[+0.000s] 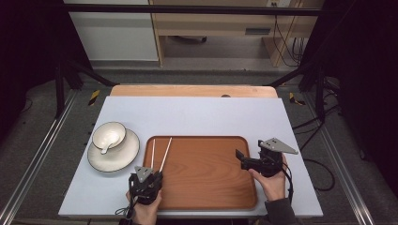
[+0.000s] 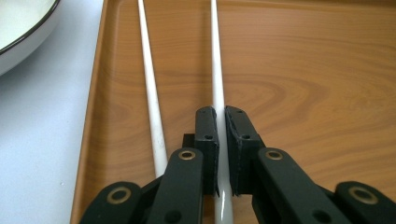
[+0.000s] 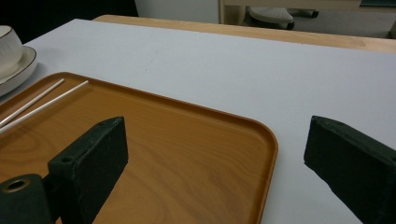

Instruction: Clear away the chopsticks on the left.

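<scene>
Left gripper view: left gripper (image 2: 219, 140) pinches chopstick (image 2: 215, 70) | high view: bowl (image 1: 109, 135)

We see the plate (image 2: 21, 35) cut off by the left gripper view's corner. The chopstick (image 2: 217, 84) has its near end hidden between the jaws. In the right gripper view, the bowl (image 3: 8, 49) is cropped at the left edge.
</scene>
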Demonstrator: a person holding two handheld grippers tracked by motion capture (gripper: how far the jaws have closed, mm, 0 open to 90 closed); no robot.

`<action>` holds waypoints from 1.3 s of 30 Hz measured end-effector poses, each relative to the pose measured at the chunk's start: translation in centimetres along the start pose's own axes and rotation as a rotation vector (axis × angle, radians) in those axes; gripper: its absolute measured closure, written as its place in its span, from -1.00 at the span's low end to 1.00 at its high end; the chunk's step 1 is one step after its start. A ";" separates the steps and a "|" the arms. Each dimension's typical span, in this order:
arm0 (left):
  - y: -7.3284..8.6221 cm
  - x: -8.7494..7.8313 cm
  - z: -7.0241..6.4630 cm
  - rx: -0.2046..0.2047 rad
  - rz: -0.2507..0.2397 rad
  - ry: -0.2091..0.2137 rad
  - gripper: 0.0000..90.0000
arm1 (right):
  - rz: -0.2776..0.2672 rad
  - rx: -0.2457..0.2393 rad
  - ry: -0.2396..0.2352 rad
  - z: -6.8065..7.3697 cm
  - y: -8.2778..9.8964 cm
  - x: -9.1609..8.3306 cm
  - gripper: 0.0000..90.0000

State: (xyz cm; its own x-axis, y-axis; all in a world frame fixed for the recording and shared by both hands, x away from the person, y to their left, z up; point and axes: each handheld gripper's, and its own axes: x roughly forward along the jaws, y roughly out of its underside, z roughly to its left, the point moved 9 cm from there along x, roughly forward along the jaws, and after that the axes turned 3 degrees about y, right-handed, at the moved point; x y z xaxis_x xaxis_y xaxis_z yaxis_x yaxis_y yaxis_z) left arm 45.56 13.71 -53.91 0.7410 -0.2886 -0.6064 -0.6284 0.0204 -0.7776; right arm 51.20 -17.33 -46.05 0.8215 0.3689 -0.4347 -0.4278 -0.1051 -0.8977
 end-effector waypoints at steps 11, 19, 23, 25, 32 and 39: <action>0.0 0.1 -0.1 0.012 0.008 -0.004 0.86 | 0.001 0.000 -0.003 0.1 0.0 0.0 -0.86; -0.1 0.1 -0.3 0.010 0.014 0.004 0.82 | 0.000 -0.001 -0.002 0.1 0.0 0.0 -0.86; -0.1 -0.1 -0.4 0.015 0.013 0.020 0.78 | -0.002 0.003 -0.003 0.0 -0.1 -0.1 -0.86; -0.3 -0.3 -0.5 0.028 0.006 0.035 0.73 | -0.002 0.002 -0.002 0.0 -0.1 -0.1 -0.86; -2.3 -1.7 -0.8 0.060 -0.056 0.124 0.53 | -0.009 0.009 0.001 -0.1 -0.2 -0.3 -0.86; -5.2 -3.4 0.0 0.150 -0.109 0.178 0.30 | -0.015 0.013 0.001 -0.1 -0.3 -0.4 -0.86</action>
State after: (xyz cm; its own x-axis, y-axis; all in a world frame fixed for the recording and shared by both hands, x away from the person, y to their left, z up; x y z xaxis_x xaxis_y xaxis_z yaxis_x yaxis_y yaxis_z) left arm 46.31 14.58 -47.82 0.7407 -0.4604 -0.4893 -0.4952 0.1179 -0.8607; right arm 51.09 -17.58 -45.58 0.8282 0.3694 -0.4215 -0.4205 -0.0877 -0.9030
